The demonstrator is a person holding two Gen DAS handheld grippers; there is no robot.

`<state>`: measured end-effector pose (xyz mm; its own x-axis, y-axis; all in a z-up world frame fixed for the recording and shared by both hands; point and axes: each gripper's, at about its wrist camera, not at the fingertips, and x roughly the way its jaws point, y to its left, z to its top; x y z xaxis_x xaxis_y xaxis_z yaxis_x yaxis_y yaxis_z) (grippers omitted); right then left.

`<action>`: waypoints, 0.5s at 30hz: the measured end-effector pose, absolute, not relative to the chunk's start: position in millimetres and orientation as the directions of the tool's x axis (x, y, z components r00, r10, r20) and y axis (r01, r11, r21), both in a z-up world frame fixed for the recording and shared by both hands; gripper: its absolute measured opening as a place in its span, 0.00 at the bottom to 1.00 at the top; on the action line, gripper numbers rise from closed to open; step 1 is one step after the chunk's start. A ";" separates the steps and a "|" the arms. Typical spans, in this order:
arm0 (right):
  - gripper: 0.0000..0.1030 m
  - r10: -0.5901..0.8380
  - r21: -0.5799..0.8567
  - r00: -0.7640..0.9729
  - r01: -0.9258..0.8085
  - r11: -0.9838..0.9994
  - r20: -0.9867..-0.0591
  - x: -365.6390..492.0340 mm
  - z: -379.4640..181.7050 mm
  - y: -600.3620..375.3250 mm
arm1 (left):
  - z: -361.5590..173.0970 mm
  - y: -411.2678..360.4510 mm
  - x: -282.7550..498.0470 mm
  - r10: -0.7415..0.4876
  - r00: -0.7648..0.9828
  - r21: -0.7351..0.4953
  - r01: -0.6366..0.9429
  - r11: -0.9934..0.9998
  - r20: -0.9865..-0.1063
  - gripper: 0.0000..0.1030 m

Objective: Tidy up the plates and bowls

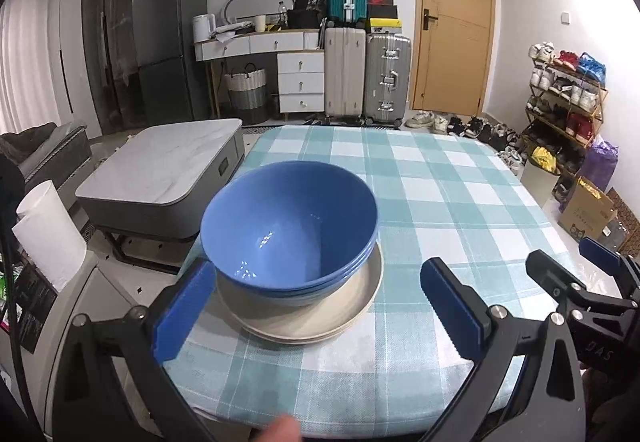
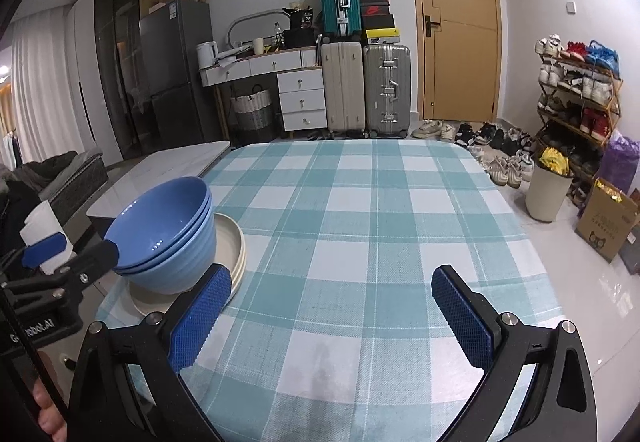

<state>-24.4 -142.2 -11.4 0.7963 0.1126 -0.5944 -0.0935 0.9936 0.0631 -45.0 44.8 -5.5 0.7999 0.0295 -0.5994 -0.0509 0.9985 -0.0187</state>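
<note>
**Overall condition: bowls nested on plates at the table's near-left corner; both grippers empty**

Broadly, the table fills the foreground of both views, covered by a teal-and-white checked cloth. Most of its surface is bare cloth.

Stacked cream plates lie flat on the cloth near the left edge of the table, close to the near corner. Their rims are aligned. An exact count cannot be confirmed.

Nested blue bowls sit upright on the plates, slightly toward the left rear of the plate stack. Three rims show in the right wrist view. The top bowl is empty, with light reflections on its inner wall.

Left gripper: jaws spread wide, with the stack between them. The left blue pad lies just beside the plate rim and bowl wall; contact cannot be confirmed. The right pad stands apart from the plates, over cloth.

Right gripper: jaws spread wide over bare cloth, holding nothing. Its left pad overlaps the plate edge in view; contact cannot be confirmed.

A fingertip shows, blurred, at the bottom edge of the left wrist view.
</note>
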 end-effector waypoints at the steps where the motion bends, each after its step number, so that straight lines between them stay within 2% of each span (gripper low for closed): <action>1: 0.99 0.116 0.068 0.792 -0.093 0.993 -0.599 -23.5 -12.5 -142.4 | -5.8 44.9 -44.8 0.030 0.800 -0.018 -0.052 0.998 -0.599 1.00; 6: 0.99 0.119 0.069 0.789 -0.096 0.993 -0.602 -24.4 -14.8 -143.4 | -5.8 47.3 -43.8 0.017 0.799 -0.041 -0.052 0.998 -0.601 1.00; 15: 0.99 0.123 0.085 0.792 -0.091 0.992 -0.598 -25.0 -16.3 -147.5 | -5.3 36.3 -45.4 0.022 0.806 0.007 -0.022 1.000 -0.592 1.00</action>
